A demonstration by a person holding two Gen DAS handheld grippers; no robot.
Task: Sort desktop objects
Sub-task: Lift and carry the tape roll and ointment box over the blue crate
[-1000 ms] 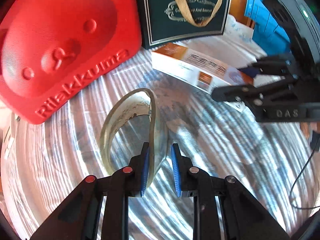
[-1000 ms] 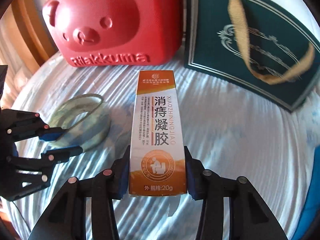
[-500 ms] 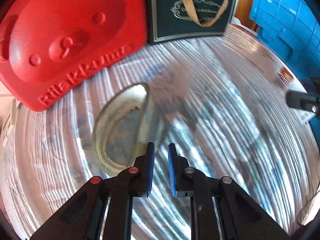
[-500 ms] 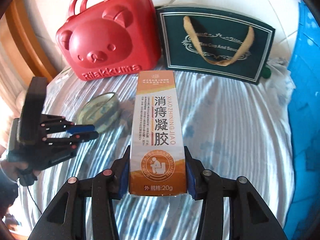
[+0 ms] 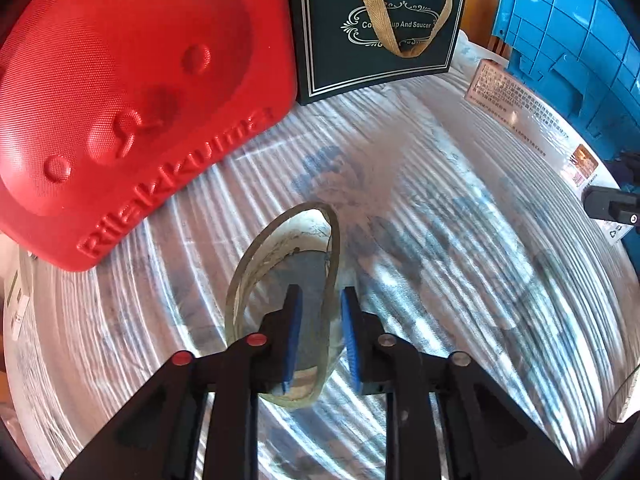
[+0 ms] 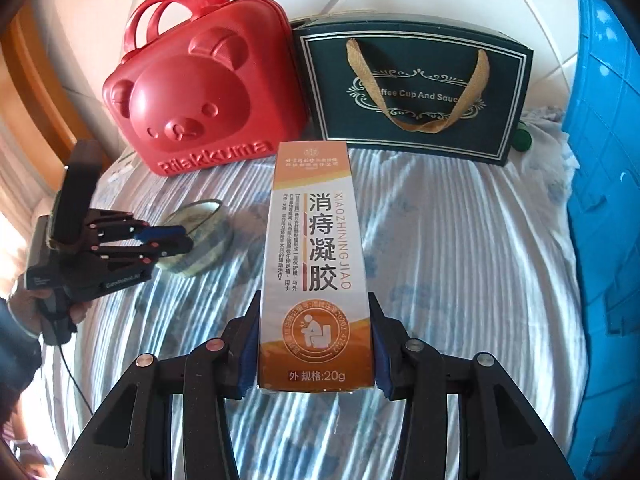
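Right gripper (image 6: 314,344): jaws are clamping the near end of an orange-and-white cardboard ointment box (image 6: 314,272), pads pressing both long sides, box sticking fwd above the blue-striped cloth-covered bench (image 6: 460,280). Left gripper (image 5: 318,332): jaws are sitting part open, straddling the right wall of a clear greenish tape roll (image 5: 280,280) w/ one pad inside the ring and one outside; can't tell if they're touching it. Roll is lying on the bench. Behind, a red bear-face plastic case (image 6: 200,92) is standing beside a dark green paper gift bag (image 6: 416,92).
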